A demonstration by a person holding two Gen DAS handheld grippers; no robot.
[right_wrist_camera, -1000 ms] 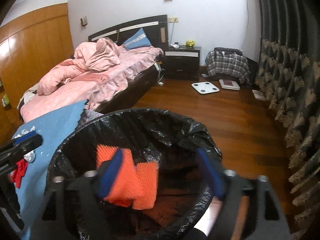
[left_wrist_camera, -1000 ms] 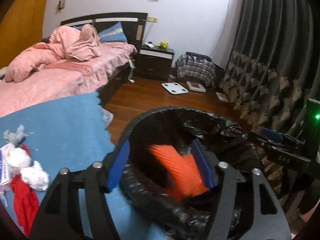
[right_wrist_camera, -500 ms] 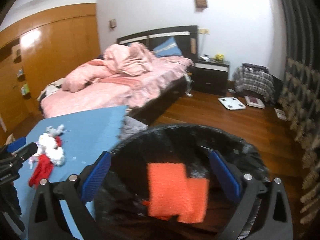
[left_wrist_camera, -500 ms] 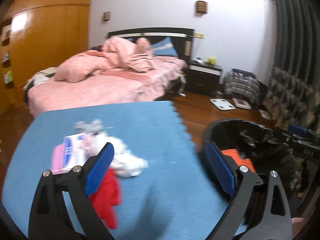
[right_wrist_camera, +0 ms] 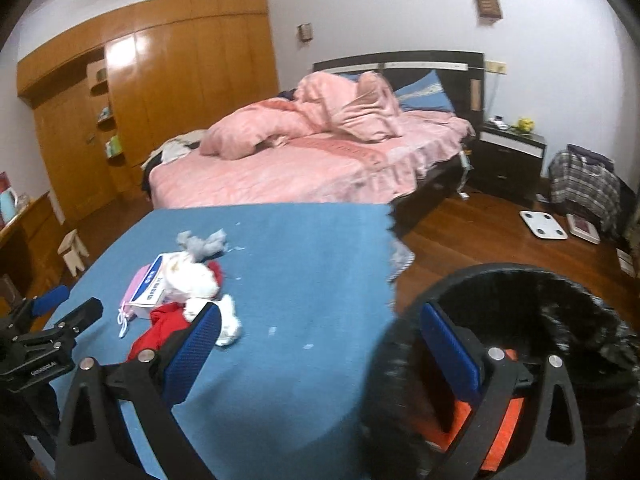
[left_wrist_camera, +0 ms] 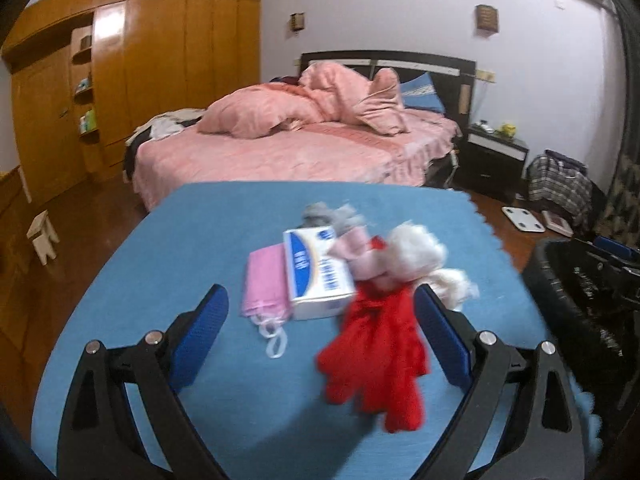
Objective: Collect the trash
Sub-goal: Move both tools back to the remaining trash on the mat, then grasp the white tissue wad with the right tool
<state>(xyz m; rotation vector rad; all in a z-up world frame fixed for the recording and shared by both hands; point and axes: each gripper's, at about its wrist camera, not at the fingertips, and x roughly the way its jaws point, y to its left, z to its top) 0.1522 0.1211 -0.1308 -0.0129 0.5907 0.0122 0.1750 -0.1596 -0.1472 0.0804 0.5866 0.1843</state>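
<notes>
Both grippers are standing wide and empty, jaws having just been opening: the left gripper (left_wrist_camera: pixel 320 328) is hovering over a red cloth (left_wrist_camera: pixel 376 356), white box (left_wrist_camera: pixel 318 276) and pink mask (left_wrist_camera: pixel 264 284) piled on the blue mat (left_wrist_camera: pixel 180 248), while the right gripper (right_wrist_camera: pixel 320 344) is straddling the rim of the black-lined bin (right_wrist_camera: pixel 560 320) holding orange scraps (right_wrist_camera: pixel 502 432). Beyond, a pink bed (left_wrist_camera: pixel 296 152) is sitting unmade.

Indoor light is dim and cool, with glare on the glossy wardrobe doors (left_wrist_camera: pixel 132 68). Both fisheye views bend walls and darken at the corners. Motion blur smears the red cloth (left_wrist_camera: pixel 376 356) and the bin's black liner (right_wrist_camera: pixel 520 320); the bed (right_wrist_camera: pixel 304 168) stays fairly sharp.
</notes>
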